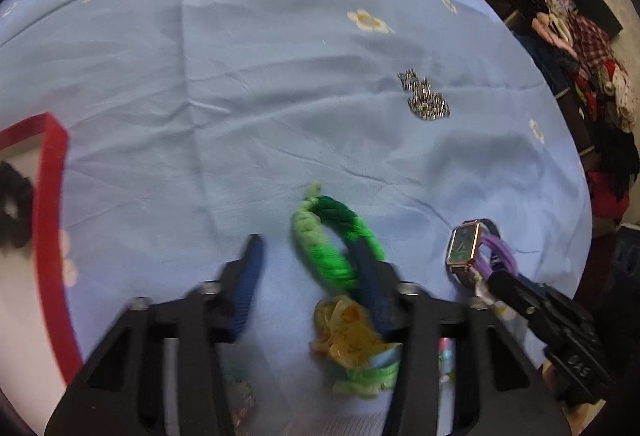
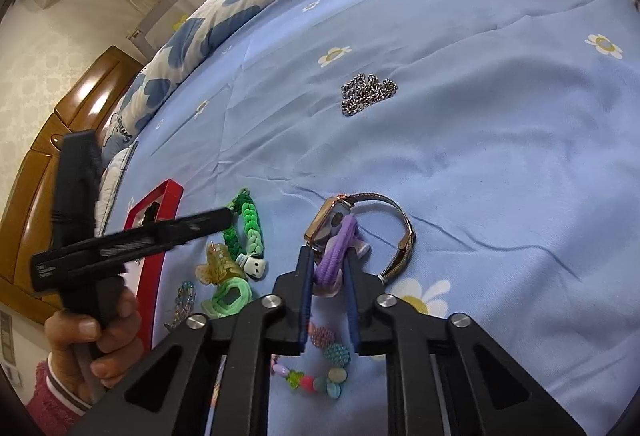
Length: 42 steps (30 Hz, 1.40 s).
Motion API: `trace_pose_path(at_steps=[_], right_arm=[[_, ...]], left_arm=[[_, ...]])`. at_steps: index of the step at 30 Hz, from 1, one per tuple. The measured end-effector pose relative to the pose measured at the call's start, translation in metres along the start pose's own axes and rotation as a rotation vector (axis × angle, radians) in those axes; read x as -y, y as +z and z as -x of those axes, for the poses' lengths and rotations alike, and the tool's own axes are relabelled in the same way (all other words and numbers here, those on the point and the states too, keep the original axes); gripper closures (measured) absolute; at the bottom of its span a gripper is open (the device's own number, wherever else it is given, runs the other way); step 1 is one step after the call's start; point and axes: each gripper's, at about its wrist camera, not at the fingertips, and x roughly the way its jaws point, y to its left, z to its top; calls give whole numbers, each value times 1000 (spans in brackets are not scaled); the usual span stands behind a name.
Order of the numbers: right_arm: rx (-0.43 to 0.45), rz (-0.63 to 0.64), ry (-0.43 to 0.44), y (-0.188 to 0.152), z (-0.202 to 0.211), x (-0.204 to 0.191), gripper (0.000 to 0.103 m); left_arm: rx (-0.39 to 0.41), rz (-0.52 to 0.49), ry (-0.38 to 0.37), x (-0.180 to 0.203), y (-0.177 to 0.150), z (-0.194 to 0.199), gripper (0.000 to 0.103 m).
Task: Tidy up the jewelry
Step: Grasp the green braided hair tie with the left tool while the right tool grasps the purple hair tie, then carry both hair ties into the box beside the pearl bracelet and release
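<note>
R gripper clamped on purple hair tie, L gripper jaws apart

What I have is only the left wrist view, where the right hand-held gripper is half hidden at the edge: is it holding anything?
Observer: Yes. The right hand-held gripper is pinching the purple hair tie between its fingers.
Operator: Is that tie free of the watch?
Observer: I can't tell. The tie rests against the watch case, touching it.
Operator: Is anything lying close under that gripper?
Observer: A colourful beaded bracelet lies on the blue bedsheet, just behind the fingertips.
</note>
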Motion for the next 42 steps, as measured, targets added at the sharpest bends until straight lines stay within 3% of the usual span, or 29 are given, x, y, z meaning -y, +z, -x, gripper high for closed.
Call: trace_pose_path(at_steps=[1, 4, 22, 42], right_arm=[[4, 4, 3, 0, 1, -1, 93], [18, 10, 7, 2, 5, -2, 94], [38, 71, 80, -4, 20, -50, 94], [-32, 225, 177, -21, -12, -144, 94]], left_arm=[[3, -6, 2, 1, 0, 0, 89], [10, 6, -27, -2, -1, 4, 93], [188, 102, -64, -38, -31, 100, 93], [287, 301, -2, -140, -90, 160, 93]])
